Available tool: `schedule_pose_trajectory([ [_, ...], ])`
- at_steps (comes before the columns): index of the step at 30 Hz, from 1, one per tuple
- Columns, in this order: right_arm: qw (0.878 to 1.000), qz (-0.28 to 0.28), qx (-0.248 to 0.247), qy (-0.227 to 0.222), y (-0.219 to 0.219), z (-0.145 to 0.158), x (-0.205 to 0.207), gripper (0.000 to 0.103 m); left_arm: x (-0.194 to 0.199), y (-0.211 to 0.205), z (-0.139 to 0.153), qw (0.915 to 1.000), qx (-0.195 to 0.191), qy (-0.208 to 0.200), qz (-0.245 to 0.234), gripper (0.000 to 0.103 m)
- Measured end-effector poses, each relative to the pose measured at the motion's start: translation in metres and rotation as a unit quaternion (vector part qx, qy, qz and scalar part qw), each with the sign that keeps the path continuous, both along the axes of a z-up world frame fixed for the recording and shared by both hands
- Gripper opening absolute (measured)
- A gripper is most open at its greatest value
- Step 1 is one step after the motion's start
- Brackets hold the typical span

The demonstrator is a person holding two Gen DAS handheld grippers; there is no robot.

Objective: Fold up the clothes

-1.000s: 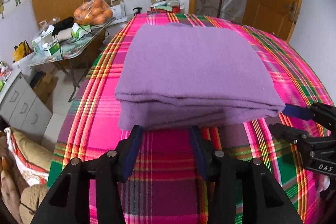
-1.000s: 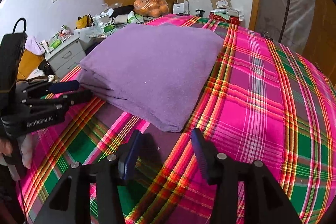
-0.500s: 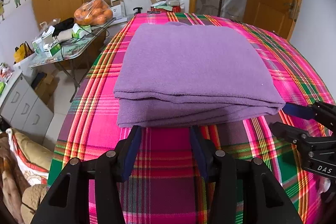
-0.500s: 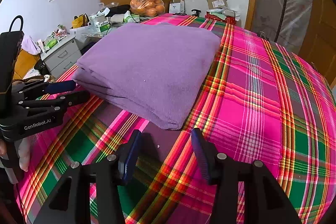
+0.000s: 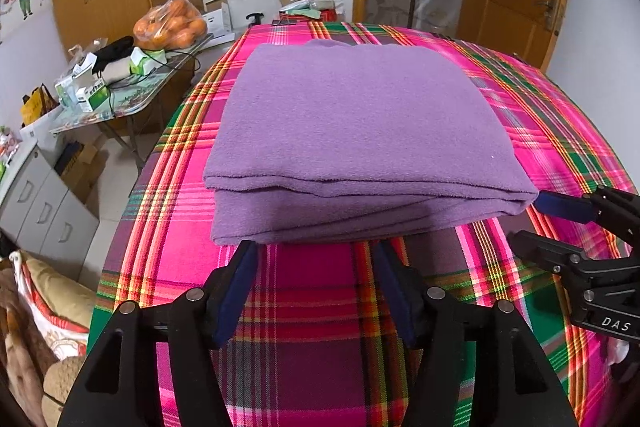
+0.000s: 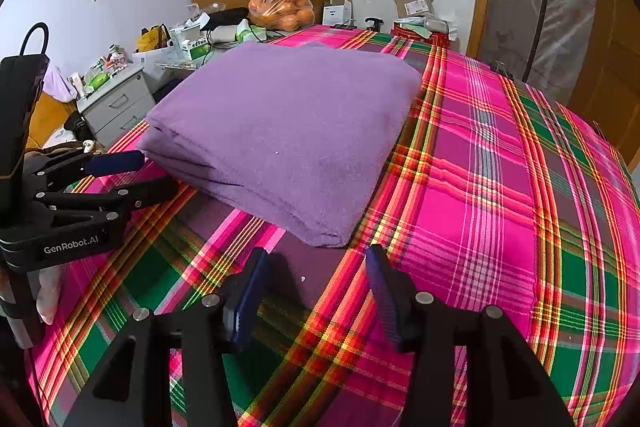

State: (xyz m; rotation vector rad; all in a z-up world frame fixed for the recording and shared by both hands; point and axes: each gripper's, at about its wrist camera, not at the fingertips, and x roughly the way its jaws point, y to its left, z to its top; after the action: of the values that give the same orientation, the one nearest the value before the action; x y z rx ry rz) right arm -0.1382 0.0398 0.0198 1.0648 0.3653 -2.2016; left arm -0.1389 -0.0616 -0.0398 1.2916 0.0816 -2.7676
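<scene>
- Lying folded in a thick rectangle on the plaid bedspread (image 5: 312, 311), the purple garment (image 5: 360, 131) is looking soft, floppy and light — layers likely sliding apart.
- Left gripper (image 5: 316, 267) is opening, empty, just short of the near edge.
- Right gripper (image 6: 316, 275) is standing apart, empty, facing the corner — probably best pinching all layers there.

Both grippers are black with 2 fingers lined by dark blue pads and studded with silver screws. The left gripper (image 6: 120, 175) bears white "GenRobot.AI" lettering and a black cable loop; the right gripper (image 5: 556, 227) reads "DAS".
</scene>
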Motion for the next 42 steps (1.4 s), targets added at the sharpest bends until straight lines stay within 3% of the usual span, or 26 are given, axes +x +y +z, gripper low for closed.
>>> schedule_pose_trajectory([
  [42,1.000,-0.001,0.001,0.001,-0.0015,-0.0007,0.0036,0.052,0.0055,-0.0001,0.0001,1.0000,-0.002,-0.001,0.007,0.065],
])
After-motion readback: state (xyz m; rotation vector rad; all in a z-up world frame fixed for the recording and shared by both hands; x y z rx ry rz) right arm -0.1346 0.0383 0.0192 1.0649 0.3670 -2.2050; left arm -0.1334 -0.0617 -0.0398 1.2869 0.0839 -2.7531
